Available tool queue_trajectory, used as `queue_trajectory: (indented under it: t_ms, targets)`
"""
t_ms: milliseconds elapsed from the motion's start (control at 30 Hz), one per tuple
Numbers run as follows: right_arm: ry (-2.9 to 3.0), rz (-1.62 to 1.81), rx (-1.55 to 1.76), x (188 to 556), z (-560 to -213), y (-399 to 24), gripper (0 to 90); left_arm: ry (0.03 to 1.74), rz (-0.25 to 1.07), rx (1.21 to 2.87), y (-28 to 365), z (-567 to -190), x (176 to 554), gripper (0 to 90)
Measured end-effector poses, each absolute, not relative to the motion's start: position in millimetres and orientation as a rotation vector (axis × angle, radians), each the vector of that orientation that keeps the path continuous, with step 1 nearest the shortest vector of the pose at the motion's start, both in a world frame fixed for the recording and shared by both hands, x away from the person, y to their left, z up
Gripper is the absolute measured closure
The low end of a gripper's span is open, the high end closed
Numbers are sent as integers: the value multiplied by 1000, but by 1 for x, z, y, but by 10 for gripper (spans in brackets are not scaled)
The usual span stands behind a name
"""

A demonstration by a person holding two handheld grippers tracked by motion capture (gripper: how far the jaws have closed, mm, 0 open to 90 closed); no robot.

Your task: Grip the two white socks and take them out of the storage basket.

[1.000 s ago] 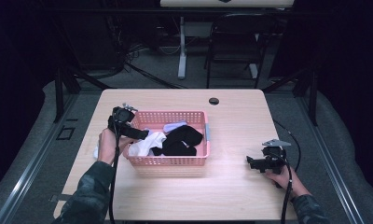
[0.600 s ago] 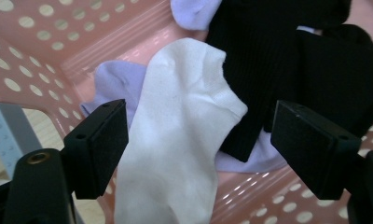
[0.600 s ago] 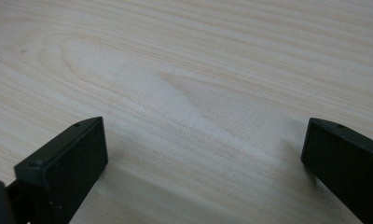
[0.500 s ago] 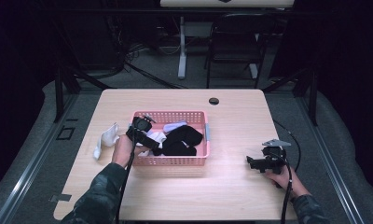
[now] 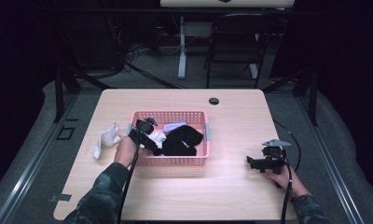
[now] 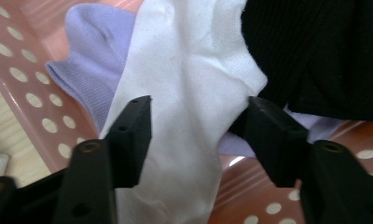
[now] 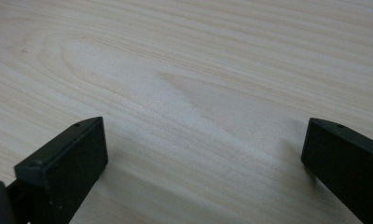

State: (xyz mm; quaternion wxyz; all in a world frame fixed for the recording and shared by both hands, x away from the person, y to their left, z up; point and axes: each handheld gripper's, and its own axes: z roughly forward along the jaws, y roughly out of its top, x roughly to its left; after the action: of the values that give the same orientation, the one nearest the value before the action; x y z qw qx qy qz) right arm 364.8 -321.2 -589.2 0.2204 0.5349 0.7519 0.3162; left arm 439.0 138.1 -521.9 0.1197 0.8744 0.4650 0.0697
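A pink perforated basket sits mid-table with socks in it. My left gripper reaches down into its left end. In the left gripper view its jaws straddle a white sock that lies flat between them. The jaws have just been closing, and the pads stand at the sock's edges without squeezing it. A lilac sock lies under it, and black socks beside it. My right gripper rests low over the bare table at the right. It is open with nothing between its fingers.
Another white sock lies on the table left of the basket. A round cable hole sits near the table's far edge. Dark floor, table legs and a chair stand beyond the table.
A white sock now lies on the table left of the basket. My left gripper moved right from there and down into the basket, onto a second white sock. The right gripper stayed put.
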Motion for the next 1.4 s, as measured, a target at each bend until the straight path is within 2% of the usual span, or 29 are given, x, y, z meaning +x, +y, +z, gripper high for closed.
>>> queue_trajectory:
  t_ms: [100, 133, 200, 267, 400, 667, 1033, 1400]
  targets:
    - [2080, 874, 1479, 365, -589, -321, 0, 1356, 187, 2581, 136, -524, 439, 564]
    - [2080, 874, 1479, 365, -589, -321, 0, 1359, 184, 2586, 137, -524, 440, 564]
    - [2079, 872, 1479, 365, -589, -321, 0, 1357, 175, 2592, 138, -526, 440, 675]
    - [2079, 872, 1477, 365, -589, -321, 0, 1361, 171, 2593, 138, -527, 439, 750]
    - [2082, 874, 1477, 365, -589, -321, 0, 1356, 178, 2583, 142, -526, 439, 844]
    - [2079, 875, 1476, 365, -589, -321, 0, 1312, 214, 2534, 146, -518, 437, 864]
    - [2081, 872, 1477, 365, -589, -321, 0, 1211, 325, 2442, 144, -472, 431, 867]
    - [2083, 875, 1476, 365, -589, -321, 0, 1159, 354, 2382, 145, -445, 428, 868]
